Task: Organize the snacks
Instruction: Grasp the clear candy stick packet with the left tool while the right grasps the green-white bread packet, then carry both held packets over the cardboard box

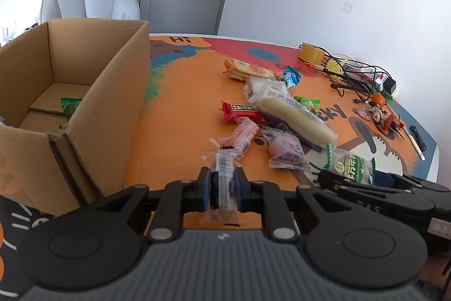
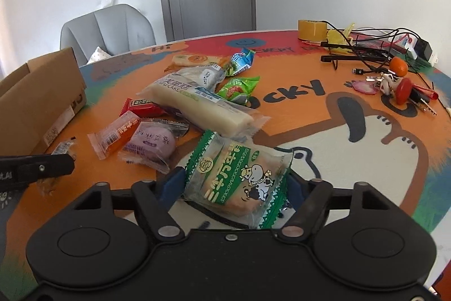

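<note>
The left claw [image 1: 222, 185] is pinching a slim, clear-wrapped snack stick with blue print [image 1: 223, 182], its blue pads pressed against the wrapper's sides; the packet stands lengthwise between them, just above the near edge of the orange cartoon-printed worktop [image 1: 174, 131]. The right claw [image 2: 235, 184] has a green-and-white plastic bun packet with a cartoon cow [image 2: 239, 177] between its blue pads; its jaws are still fairly wide, and the left pad looks to meet the packet's crimped edge while the right pad is hidden behind the wrapper, so a firm grip cannot be told. The packet lies flat on the white part of the worktop print.

To the left stands an open brown cardboard box [image 1: 84, 92] with a small green packet [image 1: 69, 106] on its floor. Beyond the claws lies a loose heap of snacks: a long cream cake roll in clear wrap [image 2: 203, 103], a purple round pastry packet [image 2: 153, 144], an orange-pink packet [image 2: 115, 137] and a red bar [image 2: 141, 106], some overlapping. At the far right sit a roll of yellow tape [image 2: 311, 30], tangled black cables [image 2: 366, 47] and an orange fruit [image 2: 398, 66].
</note>
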Tool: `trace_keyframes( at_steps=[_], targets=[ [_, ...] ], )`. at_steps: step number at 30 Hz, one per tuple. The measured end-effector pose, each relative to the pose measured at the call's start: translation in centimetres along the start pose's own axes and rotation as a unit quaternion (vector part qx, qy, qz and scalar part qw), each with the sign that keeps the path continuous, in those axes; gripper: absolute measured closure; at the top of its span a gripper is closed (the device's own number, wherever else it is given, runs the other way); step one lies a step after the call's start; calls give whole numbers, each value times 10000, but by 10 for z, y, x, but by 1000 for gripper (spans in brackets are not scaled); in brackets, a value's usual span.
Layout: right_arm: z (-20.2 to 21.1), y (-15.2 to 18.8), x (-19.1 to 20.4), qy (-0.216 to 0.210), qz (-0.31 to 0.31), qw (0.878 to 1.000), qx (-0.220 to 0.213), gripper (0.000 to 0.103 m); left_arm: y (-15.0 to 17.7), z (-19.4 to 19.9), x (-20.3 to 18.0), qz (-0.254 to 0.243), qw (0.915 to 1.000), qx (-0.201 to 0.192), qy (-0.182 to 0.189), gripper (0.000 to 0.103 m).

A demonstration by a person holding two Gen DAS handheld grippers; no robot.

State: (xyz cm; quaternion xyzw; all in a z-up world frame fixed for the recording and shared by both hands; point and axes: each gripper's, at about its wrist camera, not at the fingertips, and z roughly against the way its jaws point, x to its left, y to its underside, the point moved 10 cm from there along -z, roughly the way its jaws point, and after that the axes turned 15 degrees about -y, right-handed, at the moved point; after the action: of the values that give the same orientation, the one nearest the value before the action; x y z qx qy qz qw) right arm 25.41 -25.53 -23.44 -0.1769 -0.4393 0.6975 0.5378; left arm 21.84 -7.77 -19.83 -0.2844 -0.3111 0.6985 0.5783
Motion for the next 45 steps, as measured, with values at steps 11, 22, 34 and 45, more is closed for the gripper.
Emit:
trace_keyframes(
  at_steps=[11, 22, 34, 45],
  targets=[
    [24, -14, 5, -380, -246, 9985, -301, 43, -23, 31, 0, -6, 9992, -399, 38, 86],
    [36, -50, 48, -910, -181, 9935, -656, 43, -58, 67, 25, 89, 9959, -892, -152, 86],
    [29, -76, 107, -1372, 153, 9877, -735, 43, -74, 87, 69, 264, 9922, -1112, -498, 86],
    [16, -95, 139, -1572, 372, 9835, -809, 43, -83, 83, 104, 440, 9895, -1173, -721, 86]
  ],
)
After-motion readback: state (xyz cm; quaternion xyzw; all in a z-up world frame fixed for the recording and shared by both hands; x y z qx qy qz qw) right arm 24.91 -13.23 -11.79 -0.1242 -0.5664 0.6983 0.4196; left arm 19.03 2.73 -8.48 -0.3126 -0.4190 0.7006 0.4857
